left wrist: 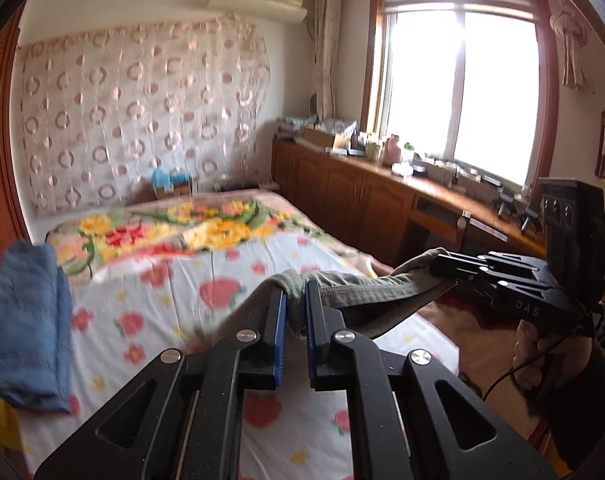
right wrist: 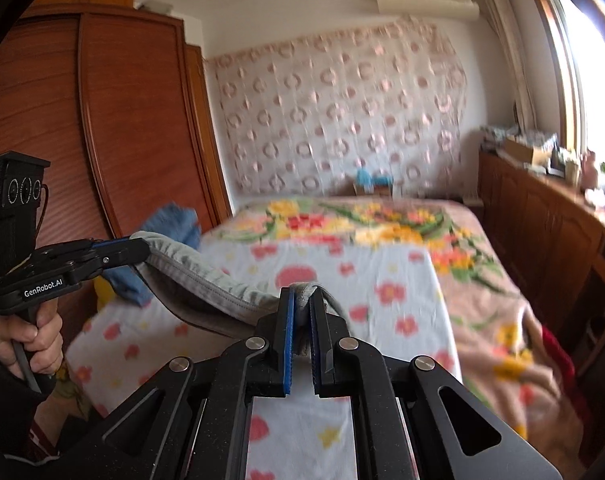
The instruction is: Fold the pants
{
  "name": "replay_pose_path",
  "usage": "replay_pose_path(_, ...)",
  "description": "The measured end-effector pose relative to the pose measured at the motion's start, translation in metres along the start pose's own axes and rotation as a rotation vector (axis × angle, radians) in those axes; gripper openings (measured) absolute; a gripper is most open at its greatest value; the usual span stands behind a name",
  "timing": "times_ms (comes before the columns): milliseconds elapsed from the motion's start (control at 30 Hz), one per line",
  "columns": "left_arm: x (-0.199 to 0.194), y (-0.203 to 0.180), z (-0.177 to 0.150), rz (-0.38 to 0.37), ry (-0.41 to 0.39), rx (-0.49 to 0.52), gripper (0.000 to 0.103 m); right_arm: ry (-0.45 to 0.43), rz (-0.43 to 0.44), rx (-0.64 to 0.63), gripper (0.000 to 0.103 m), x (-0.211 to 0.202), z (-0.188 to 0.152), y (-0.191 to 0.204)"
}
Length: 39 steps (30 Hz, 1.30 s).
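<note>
Grey-green pants [left wrist: 366, 286] hang by their waistband above the bed, stretched between both grippers. My left gripper [left wrist: 296, 286] is shut on one end of the waistband, the cloth bunched between its blue pads. In the same view my right gripper [left wrist: 432, 260] pinches the other end, held by a hand [left wrist: 530, 344]. From the right wrist view, my right gripper [right wrist: 301, 294] is shut on the waistband [right wrist: 206, 276], and my left gripper [right wrist: 144, 246] grips the far end at the left. The legs below are hidden by the gripper bodies.
A bed [left wrist: 174, 296] with a flowered sheet lies below. Blue cloth [left wrist: 26, 320] is piled at its left edge. A wooden wardrobe [right wrist: 102, 128] stands left, low cabinets [left wrist: 342, 188] with clutter under the window [left wrist: 458, 88] right.
</note>
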<state>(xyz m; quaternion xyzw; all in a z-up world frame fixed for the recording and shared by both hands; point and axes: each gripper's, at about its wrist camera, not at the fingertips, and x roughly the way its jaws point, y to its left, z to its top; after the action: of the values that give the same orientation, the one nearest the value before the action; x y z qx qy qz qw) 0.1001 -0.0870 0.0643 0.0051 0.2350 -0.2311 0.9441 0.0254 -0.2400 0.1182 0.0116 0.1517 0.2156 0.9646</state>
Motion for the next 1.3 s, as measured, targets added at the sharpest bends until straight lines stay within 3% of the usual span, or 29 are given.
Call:
replay_pose_path(200, -0.035, 0.006, 0.039, 0.035, -0.086, 0.032, 0.009, -0.092, 0.024, -0.045, 0.007, -0.02, 0.035, 0.018)
replay_pose_path(333, -0.042, 0.02, 0.046, 0.062, -0.103, 0.022, 0.009, -0.106, 0.052, -0.076, 0.007, -0.016, 0.047, 0.028)
replay_pose_path(567, 0.011, 0.075, 0.037, 0.14, -0.039, -0.02, 0.009, -0.017, 0.057, -0.115, 0.006, 0.068, 0.06, 0.018)
replay_pose_path(700, 0.038, 0.1, 0.065, 0.196, -0.063, -0.002, 0.009, -0.018, 0.007, -0.152, 0.006, 0.12, 0.107, 0.023)
replay_pose_path(833, 0.038, 0.105, 0.082, 0.233, -0.082, 0.026, 0.009, -0.056, -0.006, -0.139, 0.006, 0.141, 0.136, 0.027)
replay_pose_path(933, 0.036, 0.106, 0.053, 0.239, -0.028, 0.023, 0.009, -0.02, 0.011, -0.146, 0.006, 0.149, 0.122, 0.038)
replay_pose_path(1233, 0.036, 0.094, -0.105, 0.213, 0.214, -0.081, 0.009, 0.255, 0.143, -0.09, 0.006, 0.157, -0.005, 0.052)
replay_pose_path(1300, 0.034, 0.088, -0.125, 0.211, 0.237, -0.1, 0.009, 0.296, 0.155, -0.074, 0.006, 0.158, -0.022, 0.054)
